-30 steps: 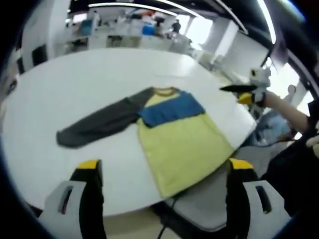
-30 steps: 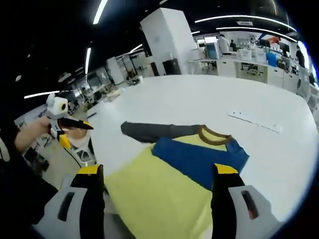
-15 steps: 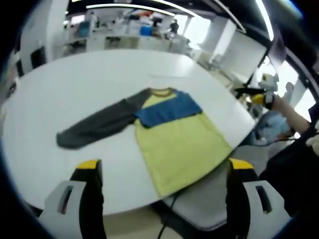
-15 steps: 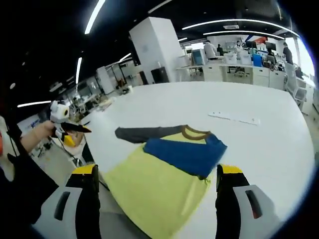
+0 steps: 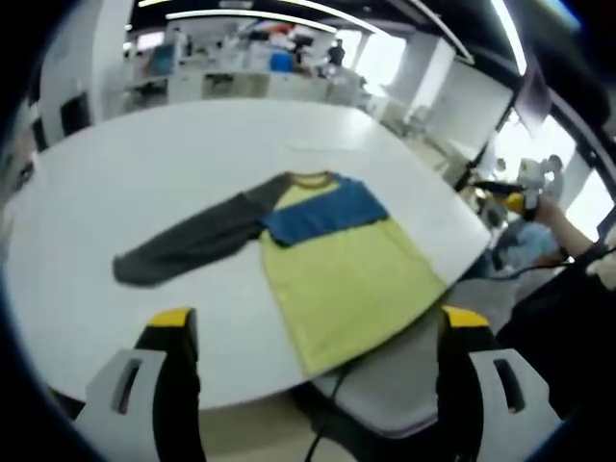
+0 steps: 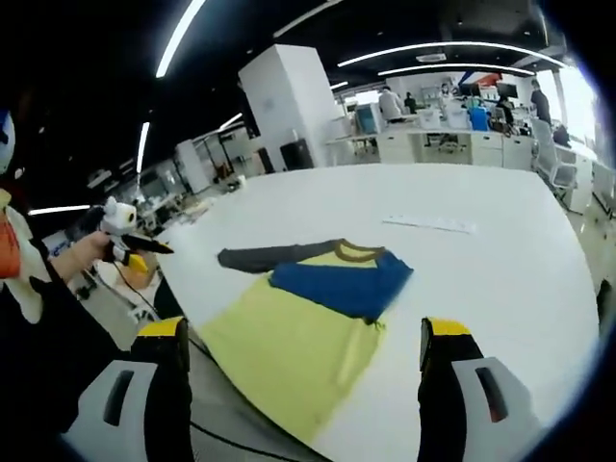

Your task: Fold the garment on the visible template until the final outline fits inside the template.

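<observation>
A long-sleeved shirt (image 5: 346,279) (image 6: 289,332) lies flat on the white round table (image 5: 144,154) (image 6: 481,279). Its body is yellow, a blue band (image 5: 327,212) (image 6: 337,284) crosses the chest, and the collar is brown. One dark grey sleeve (image 5: 183,245) (image 6: 265,257) stretches out sideways. The yellow hem reaches the table's near edge. My left gripper (image 5: 319,320) (image 6: 144,247) hovers open, short of that edge and clear of the cloth. My right gripper (image 6: 304,329) (image 5: 496,186) is open too, held in a hand off the table's side.
A thin pale strip (image 6: 428,223) lies on the table beyond the shirt. A grey chair seat (image 5: 404,385) and a dark cable (image 5: 327,404) sit below the near edge. Office desks (image 5: 241,67) and people (image 6: 390,96) stand far behind.
My right gripper has drawn back from the table, so the shirt looks smaller in its view. The shirt itself has not moved, and the left gripper view has barely shifted.
</observation>
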`<state>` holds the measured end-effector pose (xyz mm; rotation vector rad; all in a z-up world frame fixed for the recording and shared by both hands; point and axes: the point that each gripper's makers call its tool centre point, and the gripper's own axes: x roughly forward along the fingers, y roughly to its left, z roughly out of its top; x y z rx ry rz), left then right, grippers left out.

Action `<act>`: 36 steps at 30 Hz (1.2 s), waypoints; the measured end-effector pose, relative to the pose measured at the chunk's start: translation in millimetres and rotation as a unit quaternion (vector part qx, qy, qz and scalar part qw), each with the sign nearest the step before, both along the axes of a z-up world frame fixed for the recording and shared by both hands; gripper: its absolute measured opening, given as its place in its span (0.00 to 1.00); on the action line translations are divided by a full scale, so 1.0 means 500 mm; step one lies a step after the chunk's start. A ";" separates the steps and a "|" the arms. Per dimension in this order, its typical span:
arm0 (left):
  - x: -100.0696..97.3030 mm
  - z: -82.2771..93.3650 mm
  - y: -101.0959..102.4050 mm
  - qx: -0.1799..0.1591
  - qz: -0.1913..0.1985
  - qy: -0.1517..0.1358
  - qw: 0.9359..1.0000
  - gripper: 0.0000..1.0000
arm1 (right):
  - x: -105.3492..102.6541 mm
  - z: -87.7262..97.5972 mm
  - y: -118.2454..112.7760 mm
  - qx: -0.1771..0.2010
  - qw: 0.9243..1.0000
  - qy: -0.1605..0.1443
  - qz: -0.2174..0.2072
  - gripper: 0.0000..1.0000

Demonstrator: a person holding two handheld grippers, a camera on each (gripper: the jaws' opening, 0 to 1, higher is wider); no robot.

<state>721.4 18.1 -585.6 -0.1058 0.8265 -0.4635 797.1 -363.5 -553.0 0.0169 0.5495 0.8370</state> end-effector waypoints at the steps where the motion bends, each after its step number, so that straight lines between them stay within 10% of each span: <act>1: -0.003 0.000 0.002 0.000 0.001 0.000 1.000 0.99 | -0.005 0.000 -0.010 -0.009 1.000 -0.005 -0.002 1.00; 36: -0.025 0.001 0.037 -0.008 0.030 0.009 0.999 0.99 | -0.046 -0.028 -0.034 -0.009 1.000 0.015 -0.016 1.00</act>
